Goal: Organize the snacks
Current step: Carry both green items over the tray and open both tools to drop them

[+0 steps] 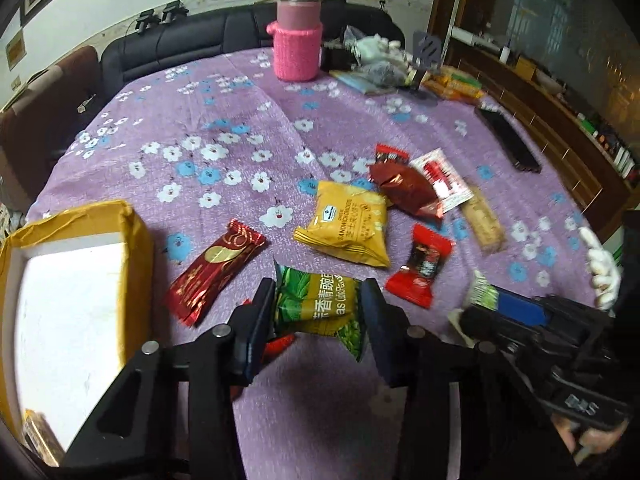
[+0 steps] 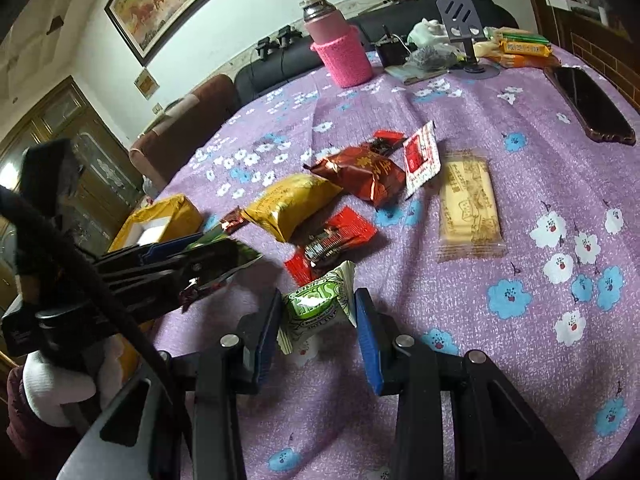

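My left gripper (image 1: 318,312) is shut on a green and yellow pea snack packet (image 1: 320,306), held just above the purple cloth beside the open yellow box (image 1: 136,264). My right gripper (image 2: 318,316) is shut on a small white and green candy packet (image 2: 320,308) low over the table; it also shows in the left wrist view (image 1: 486,294). Loose snacks lie ahead: a yellow sandwich biscuit pack (image 1: 346,226), a dark red long pack (image 1: 216,270), a red candy (image 1: 422,268), a maroon foil pack (image 1: 404,188), a white and red sachet (image 1: 442,178) and a beige biscuit bar (image 2: 468,210).
A pink-sleeved bottle (image 1: 298,36) stands at the far side, with bags, boxes and a phone stand (image 2: 460,20) next to it. A black phone (image 2: 590,104) lies at the right edge. A dark sofa (image 1: 192,44) is behind the table.
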Demonstrator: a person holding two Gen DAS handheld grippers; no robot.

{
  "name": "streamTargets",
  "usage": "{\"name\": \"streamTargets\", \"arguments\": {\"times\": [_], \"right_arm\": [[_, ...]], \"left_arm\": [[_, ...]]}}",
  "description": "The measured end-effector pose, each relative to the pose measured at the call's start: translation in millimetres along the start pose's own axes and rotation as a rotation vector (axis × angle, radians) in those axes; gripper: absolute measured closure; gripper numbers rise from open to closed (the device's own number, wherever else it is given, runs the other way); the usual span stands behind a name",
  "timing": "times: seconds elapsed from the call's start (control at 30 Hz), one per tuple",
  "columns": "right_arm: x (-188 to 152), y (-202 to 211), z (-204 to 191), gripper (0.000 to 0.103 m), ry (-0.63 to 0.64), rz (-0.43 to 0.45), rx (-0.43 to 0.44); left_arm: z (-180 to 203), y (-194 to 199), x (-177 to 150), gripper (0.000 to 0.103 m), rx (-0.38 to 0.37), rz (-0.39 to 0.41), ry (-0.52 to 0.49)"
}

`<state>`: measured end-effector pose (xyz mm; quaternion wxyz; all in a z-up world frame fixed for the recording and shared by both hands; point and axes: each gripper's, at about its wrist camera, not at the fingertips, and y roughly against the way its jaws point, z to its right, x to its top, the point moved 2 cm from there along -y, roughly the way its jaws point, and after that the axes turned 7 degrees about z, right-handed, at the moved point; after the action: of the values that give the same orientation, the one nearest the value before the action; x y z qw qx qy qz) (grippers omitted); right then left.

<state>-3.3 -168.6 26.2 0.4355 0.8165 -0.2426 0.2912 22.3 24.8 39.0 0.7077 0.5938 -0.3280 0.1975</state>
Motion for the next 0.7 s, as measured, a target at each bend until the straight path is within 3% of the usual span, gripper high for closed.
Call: {"name": "streamTargets", "arguments": {"times": [0.27,0.53,0.7], "right_arm": [[2.6,10.2,-11.1,0.067,0.055,0.078,0.013],[2.4,16.2,-26.4,0.067,0.075,0.092,-0.007],[5.3,15.0,-77.3,0.067,0.131,0.048,0.067]], "left_arm": [[-22.6,66.0,-10.4,0.058,0.000,0.106,0.059],[-114.6,101.8,-23.9,0.057,0.100,0.133,0.224],[-173.7,107.7,-38.8,0.057,0.173,0.125,0.318]]}}
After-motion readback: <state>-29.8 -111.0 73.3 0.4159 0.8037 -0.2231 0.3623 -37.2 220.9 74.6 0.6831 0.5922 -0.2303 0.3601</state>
